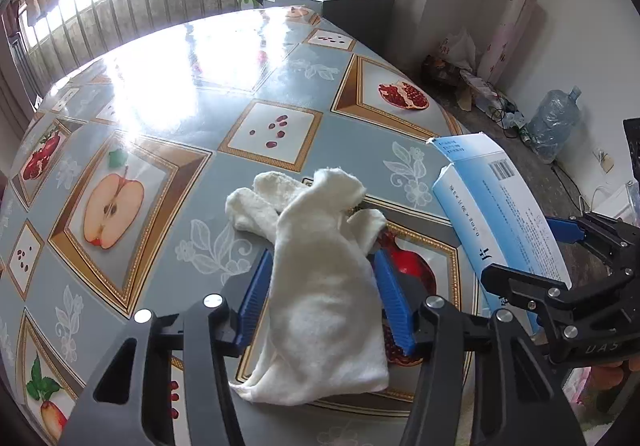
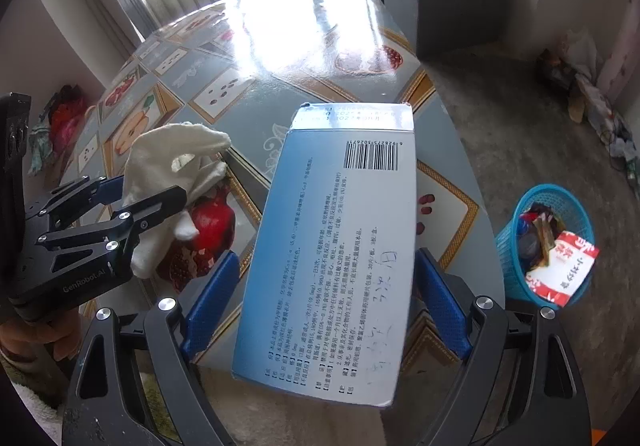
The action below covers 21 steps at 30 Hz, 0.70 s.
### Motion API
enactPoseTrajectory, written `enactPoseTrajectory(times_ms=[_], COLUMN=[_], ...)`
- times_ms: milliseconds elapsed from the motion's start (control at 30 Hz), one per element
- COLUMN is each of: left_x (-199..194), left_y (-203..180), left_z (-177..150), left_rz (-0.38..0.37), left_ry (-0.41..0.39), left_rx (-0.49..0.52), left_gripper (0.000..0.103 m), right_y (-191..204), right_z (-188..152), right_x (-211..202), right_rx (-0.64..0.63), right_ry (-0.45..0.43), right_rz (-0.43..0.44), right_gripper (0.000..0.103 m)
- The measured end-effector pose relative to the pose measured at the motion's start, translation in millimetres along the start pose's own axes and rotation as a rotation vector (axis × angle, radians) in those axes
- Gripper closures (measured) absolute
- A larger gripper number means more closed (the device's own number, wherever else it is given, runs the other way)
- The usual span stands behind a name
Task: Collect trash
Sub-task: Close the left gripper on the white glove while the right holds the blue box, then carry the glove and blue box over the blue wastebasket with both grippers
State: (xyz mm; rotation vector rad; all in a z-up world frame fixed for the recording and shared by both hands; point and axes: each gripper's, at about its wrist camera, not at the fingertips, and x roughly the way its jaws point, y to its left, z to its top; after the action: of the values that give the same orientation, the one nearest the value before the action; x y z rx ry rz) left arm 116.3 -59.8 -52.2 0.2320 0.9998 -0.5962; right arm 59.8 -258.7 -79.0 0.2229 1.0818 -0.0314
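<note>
A white cotton glove (image 1: 320,286) stands bunched between the blue pads of my left gripper (image 1: 322,254). Both pads touch its sides, its fingers rest on the table and its cuff hangs toward the camera. In the right wrist view the glove (image 2: 168,150) rises out of the left gripper (image 2: 150,186). My right gripper (image 2: 326,258) is shut on a light-blue and white medicine box (image 2: 332,246) with a barcode, held tilted above the table's right edge. The left wrist view shows the box (image 1: 500,206) between the right gripper's (image 1: 520,248) fingers.
The round table (image 1: 280,126) has a glossy fruit-pattern cloth. A blue mesh trash basket (image 2: 508,246) with wrappers stands on the floor to the right. A grey cabinet (image 1: 360,10) with bottles is behind the table; a water jug (image 1: 556,118) and clutter line the wall.
</note>
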Motion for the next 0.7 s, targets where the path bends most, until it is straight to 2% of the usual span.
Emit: enactPoseTrajectory(times_ms=[267,700], left_x=[4.9,0.9], left_y=[-6.4,-14.0], left_z=[-0.8,-3.4], left_rz=[0.024,0.058], left_ry=[0.0,-0.022], left_rx=[0.033,0.087], left_gripper=[0.063,0.078], right_y=[1.3,-1.3], right_z=[-0.2,1.5], right_x=[1.1,-1.1], right_rx=[0.001,0.024], right_ry=[0.008,0.011], right_rz=[-0.016,-0.011], right_gripper=[0.03,0.033])
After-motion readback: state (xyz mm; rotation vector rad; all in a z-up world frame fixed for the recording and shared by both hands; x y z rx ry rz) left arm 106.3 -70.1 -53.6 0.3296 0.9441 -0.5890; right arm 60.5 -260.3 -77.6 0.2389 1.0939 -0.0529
